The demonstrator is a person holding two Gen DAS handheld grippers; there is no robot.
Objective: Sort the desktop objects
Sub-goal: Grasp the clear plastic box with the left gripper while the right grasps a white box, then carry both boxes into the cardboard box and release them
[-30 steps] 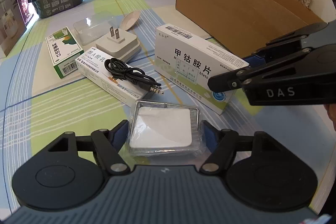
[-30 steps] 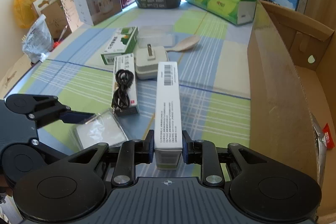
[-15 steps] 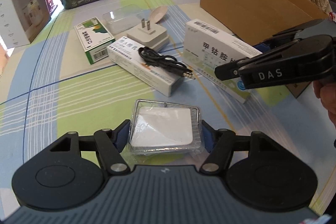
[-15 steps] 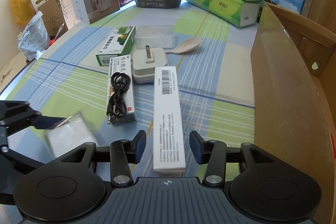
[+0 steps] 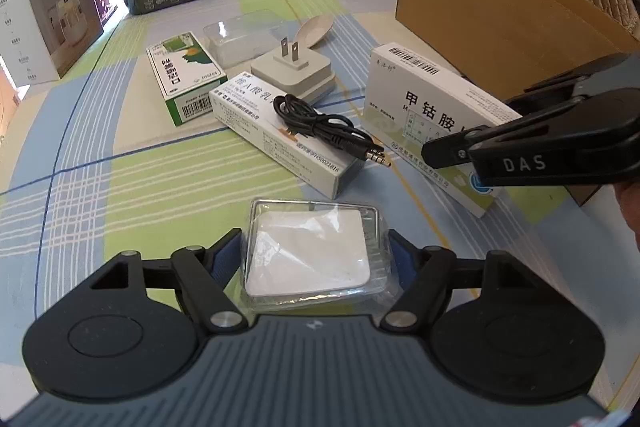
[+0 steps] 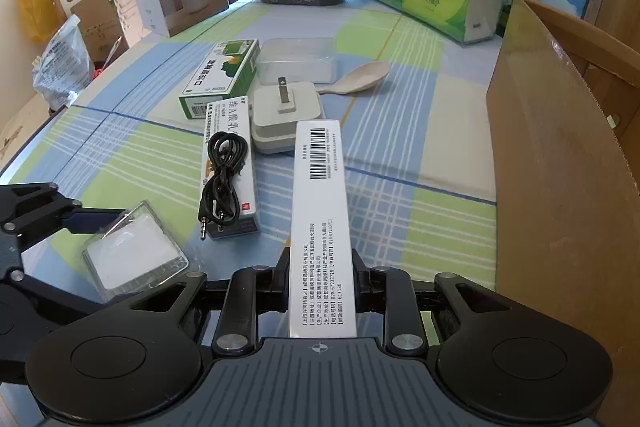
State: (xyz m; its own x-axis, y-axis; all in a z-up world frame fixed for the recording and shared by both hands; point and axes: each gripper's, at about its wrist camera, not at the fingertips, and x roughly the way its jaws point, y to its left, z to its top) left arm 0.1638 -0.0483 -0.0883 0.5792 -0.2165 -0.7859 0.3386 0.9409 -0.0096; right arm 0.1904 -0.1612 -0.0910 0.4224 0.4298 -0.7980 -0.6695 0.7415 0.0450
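Grippers level over the table: left gripper (image 5: 316, 255) clamps the clear packet (image 5: 312, 253) (white pad inside), right gripper (image 6: 322, 277) clamps the white box (image 6: 320, 223).

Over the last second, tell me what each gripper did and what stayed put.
The right gripper let go of the long white medicine box half a second ago, then closed its fingers on it again. The left gripper kept hold of the clear-wrapped white pad throughout. The cable, plug adapter and green box stayed put.

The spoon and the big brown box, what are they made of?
The spoon looks like matte beige plastic, maybe wheat-straw composite: smooth, no shine. The big brown box looks like plain cardboard: a dull brown face with thin, raw-cut edges.
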